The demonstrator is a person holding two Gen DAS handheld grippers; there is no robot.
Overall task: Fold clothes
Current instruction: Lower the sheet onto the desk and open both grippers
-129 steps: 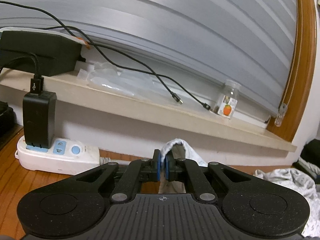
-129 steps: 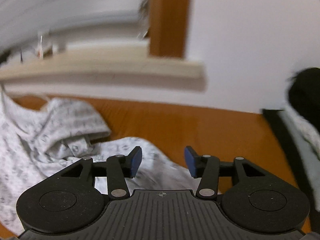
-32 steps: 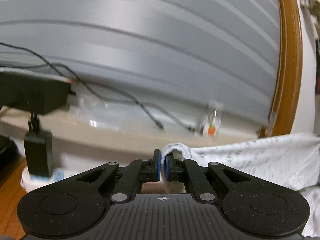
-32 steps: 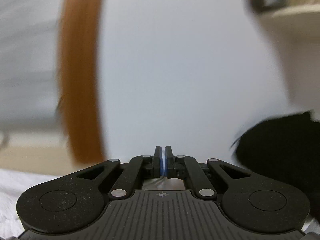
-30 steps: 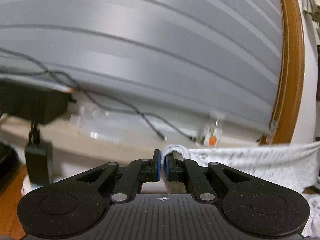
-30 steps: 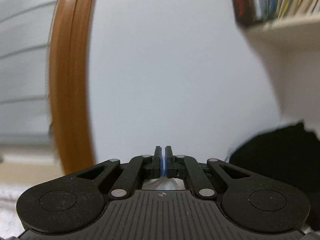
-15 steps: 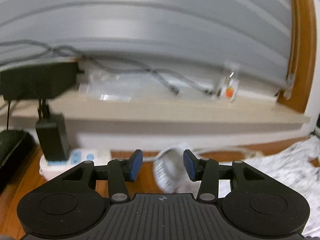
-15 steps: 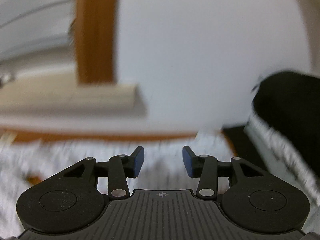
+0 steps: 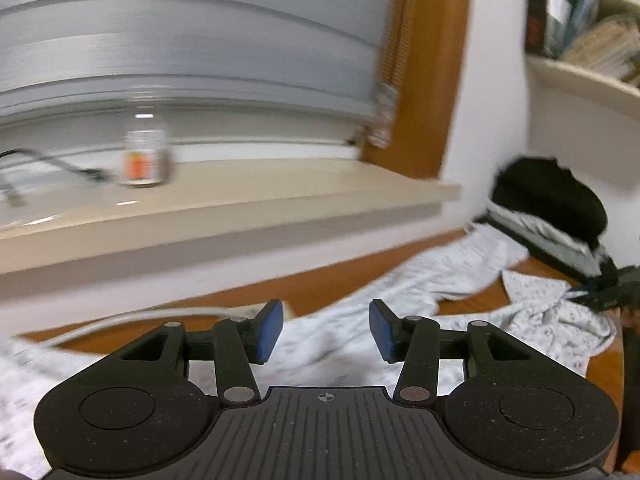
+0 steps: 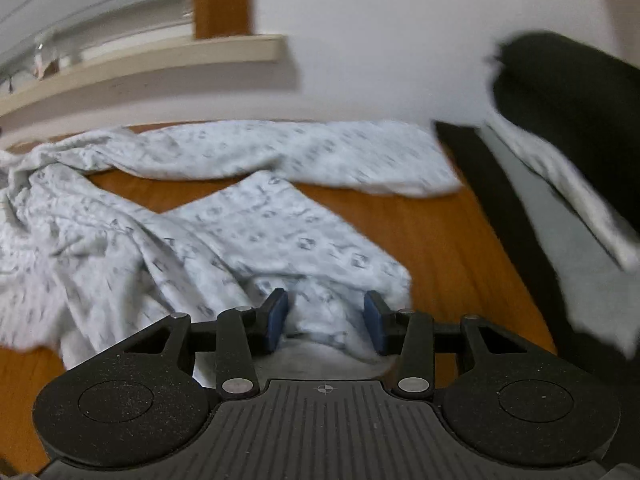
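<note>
A white garment with a small grey print (image 10: 248,220) lies spread and rumpled on the wooden table (image 10: 440,232). It also shows in the left wrist view (image 9: 420,292). My left gripper (image 9: 326,330) is open and empty, just above the cloth. My right gripper (image 10: 326,320) is open, low over a bunched part of the garment, with cloth lying between the fingers but not pinched. The right gripper's tip shows at the far right of the left wrist view (image 9: 600,292).
A beige window sill (image 9: 240,200) with a small jar (image 9: 146,160) and a cable runs behind the table. A black bag on folded grey cloth (image 10: 568,92) sits at the right. A bookshelf (image 9: 588,48) hangs above it.
Both grippers held the garment stretched up in the air, then opened and let it drop onto the table. The left view has since swung to the right.
</note>
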